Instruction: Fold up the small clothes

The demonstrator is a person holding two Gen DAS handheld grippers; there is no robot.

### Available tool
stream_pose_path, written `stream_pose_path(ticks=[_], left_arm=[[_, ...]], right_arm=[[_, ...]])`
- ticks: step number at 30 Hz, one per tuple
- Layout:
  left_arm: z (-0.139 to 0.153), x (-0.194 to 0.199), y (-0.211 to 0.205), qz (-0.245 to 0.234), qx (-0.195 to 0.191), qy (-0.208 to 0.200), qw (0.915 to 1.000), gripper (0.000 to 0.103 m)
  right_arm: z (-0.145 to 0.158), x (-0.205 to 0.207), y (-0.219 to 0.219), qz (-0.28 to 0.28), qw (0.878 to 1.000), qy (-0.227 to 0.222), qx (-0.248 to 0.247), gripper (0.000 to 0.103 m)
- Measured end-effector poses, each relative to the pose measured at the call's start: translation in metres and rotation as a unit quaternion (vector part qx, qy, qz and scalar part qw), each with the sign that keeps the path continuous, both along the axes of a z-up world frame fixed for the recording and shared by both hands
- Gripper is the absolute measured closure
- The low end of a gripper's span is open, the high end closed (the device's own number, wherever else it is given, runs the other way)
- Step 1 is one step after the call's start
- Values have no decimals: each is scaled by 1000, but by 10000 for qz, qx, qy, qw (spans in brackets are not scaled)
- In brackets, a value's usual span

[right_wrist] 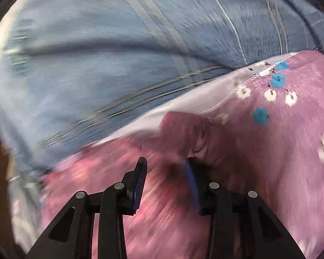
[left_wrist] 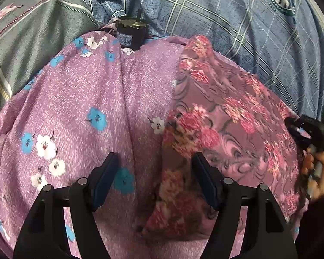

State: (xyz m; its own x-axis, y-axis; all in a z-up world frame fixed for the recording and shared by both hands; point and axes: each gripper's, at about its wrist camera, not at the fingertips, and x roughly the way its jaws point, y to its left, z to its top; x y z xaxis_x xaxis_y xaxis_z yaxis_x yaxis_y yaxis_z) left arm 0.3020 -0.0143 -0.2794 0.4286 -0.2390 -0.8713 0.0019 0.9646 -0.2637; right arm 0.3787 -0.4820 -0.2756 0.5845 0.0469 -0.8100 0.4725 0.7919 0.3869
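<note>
The rose-print garment [left_wrist: 222, 112] lies unfolded on the lilac flowered cloth [left_wrist: 80, 99], right of the black cylinder [left_wrist: 130, 33]. The left gripper [left_wrist: 154, 177] hovers agape above it; the right gripper [right_wrist: 165, 185] (blurred) stands parted, clamping nothing. Folding looks barely begun.

Rose-print garment [left_wrist: 216, 112] lying atop purple flowered cloth [left_wrist: 75, 99].
</note>
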Motion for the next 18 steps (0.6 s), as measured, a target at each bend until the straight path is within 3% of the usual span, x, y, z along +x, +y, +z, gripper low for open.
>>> stream_pose_path(ticks=[1,2,6,8,10,13,16,18], left_arm=[[0,2,0,21,-1,-8,10000,32],[1,3,1,54,5,-27,10000,32],[7,0,12,221,11,-80,9997,32],[11,-6,18,273,-59,-114,9995,32],[19,-14,24,301,-68,-240,9992,32],[25,-31,34,321,-103,-264,9991,32],[20,-58,45,428,-701,-33,9966,32],[14,-83,44,435,-1088,72,9931,32]], right_arm=[[-15,10,-16,-255,9995,150,104,85],[-18,10,-24,-391,9990,36,195,87],[-1,-27,-22,-752,9957,-533,25,77],[12,-51,0,-489,9965,-676,-86,77],[29,-89,35,66,9945,-1041,117,75],[39,-135,84,645,9909,-1153,262,70],[39,-163,115,939,9862,-1157,715,70],[38,-173,133,1180,9843,-1110,706,70]])
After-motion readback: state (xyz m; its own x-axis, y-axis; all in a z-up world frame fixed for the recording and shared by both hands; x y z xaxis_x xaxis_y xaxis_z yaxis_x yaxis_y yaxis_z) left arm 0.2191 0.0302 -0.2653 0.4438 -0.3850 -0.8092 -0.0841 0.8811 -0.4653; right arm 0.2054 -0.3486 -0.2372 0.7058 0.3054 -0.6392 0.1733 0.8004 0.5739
